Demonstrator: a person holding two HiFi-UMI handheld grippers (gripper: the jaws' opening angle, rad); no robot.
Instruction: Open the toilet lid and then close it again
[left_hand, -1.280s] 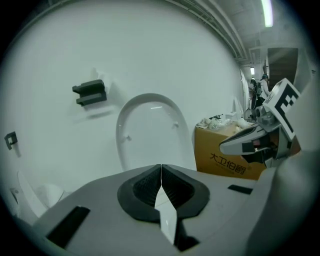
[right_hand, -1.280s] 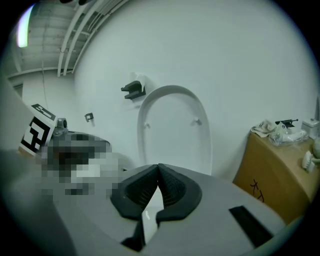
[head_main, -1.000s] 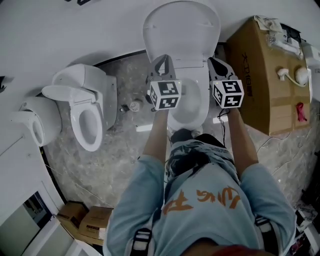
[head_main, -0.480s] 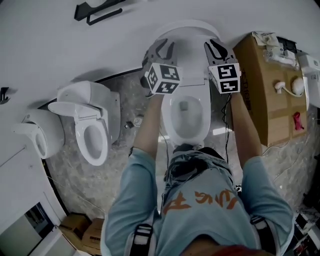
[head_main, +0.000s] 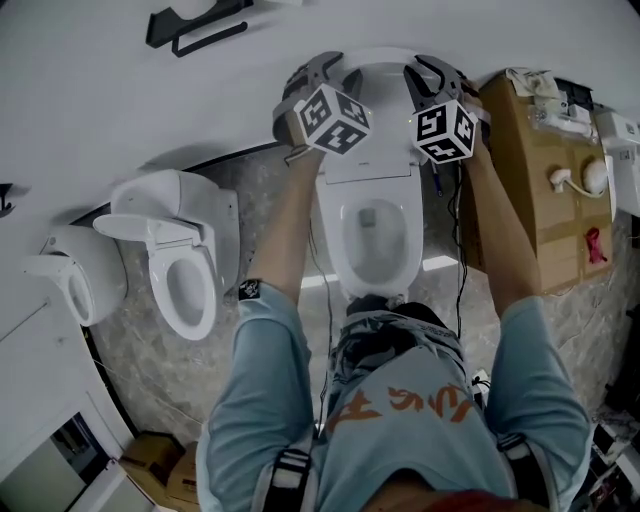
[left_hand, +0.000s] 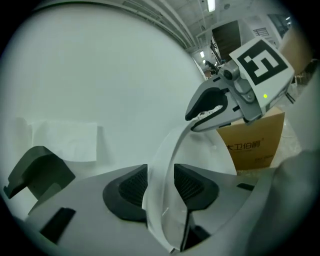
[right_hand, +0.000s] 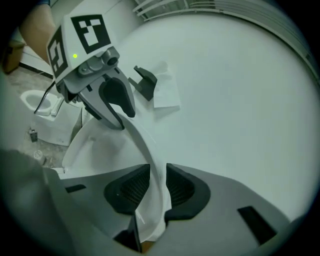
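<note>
The toilet lid (head_main: 378, 100) stands raised, close to the white wall (head_main: 100, 90) behind the toilet (head_main: 338, 250), whose bowl lies open below it. The head view shows the left gripper (head_main: 318, 68) and the right gripper (head_main: 435, 72) at the lid's two upper corners, but from that height their marker cubes cover much of the jaws. The left gripper view settles it for that side: the lid's thin rim (left_hand: 165, 165) runs between the jaws of the left gripper (left_hand: 161, 187), which have just been opening and stand apart, with a gap on either side of the rim. The right gripper view shows the rim (right_hand: 152, 160) between the jaws of the right gripper (right_hand: 154, 190), which have also been opening and stand less wide; the rim nearly fills the space between them. Each gripper view also catches the other gripper on the far edge of the lid (left_hand: 207, 112) (right_hand: 122, 117). Only the head view shows the person's arms and light blue shirt, the marbled floor (head_main: 260, 200), a second toilet (head_main: 180, 260) to the left with its seat down, and the cardboard box (head_main: 520, 170) to the right. A black bracket (head_main: 195, 25) sits on the wall, also seen in the right gripper view (right_hand: 145, 80).
</note>
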